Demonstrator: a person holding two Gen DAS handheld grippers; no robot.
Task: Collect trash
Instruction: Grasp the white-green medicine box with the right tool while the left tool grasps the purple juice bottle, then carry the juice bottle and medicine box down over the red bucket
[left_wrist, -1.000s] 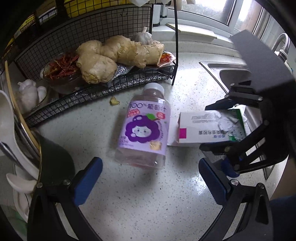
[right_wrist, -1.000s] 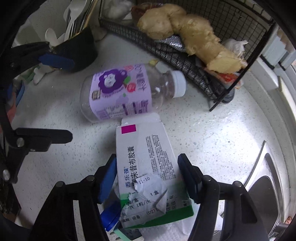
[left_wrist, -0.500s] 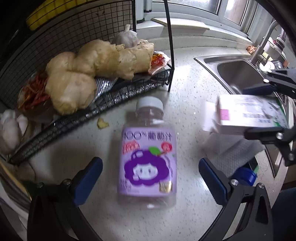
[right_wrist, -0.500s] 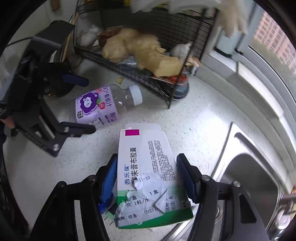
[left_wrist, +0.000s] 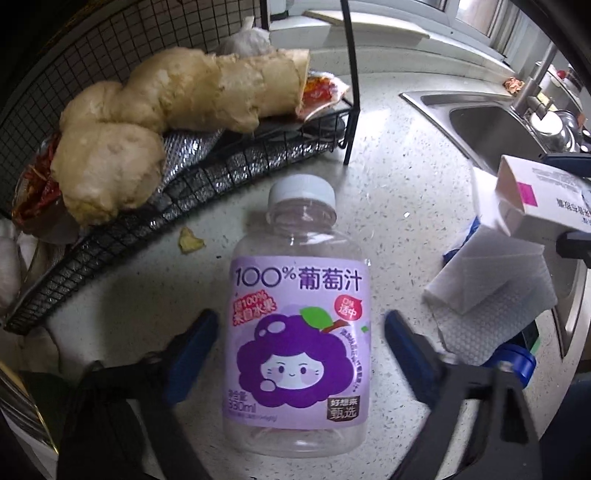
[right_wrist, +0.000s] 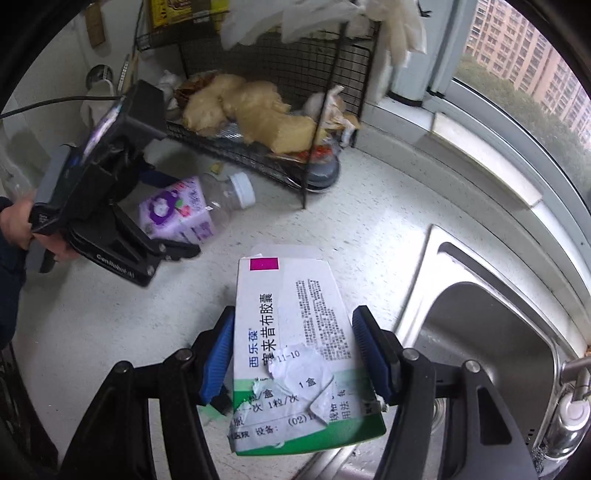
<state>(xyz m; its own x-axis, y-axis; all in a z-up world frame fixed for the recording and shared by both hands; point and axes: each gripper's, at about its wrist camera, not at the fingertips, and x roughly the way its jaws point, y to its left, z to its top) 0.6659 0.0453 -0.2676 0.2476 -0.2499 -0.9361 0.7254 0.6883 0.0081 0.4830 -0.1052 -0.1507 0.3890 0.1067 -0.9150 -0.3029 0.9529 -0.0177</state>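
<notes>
Right gripper (right_wrist: 293, 360) clamps flat cardboard box (right_wrist: 295, 354); cylindrical clear-plastic bottle (left_wrist: 299, 332) lies nearby.

On the counter (left_wrist: 399, 192) the bottle (left_wrist: 299, 325) lies before the wire rack (left_wrist: 236, 166) — ginger (left_wrist: 177, 96) in it — sink (left_wrist: 491, 129) at the right edge

Home kitchen: sink (right_wrist: 491, 354), ginger rack (left_wrist: 207, 173)

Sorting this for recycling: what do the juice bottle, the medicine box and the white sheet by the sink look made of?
Juice bottle: clear glossy plastic, see-through at neck and base, with a printed purple wrap and white cap. Medicine box: thin matte cardboard, with an open flap and a torn paper sticker. White sheet: probably paper towel, soft and folded with a dimpled emboss.
</notes>
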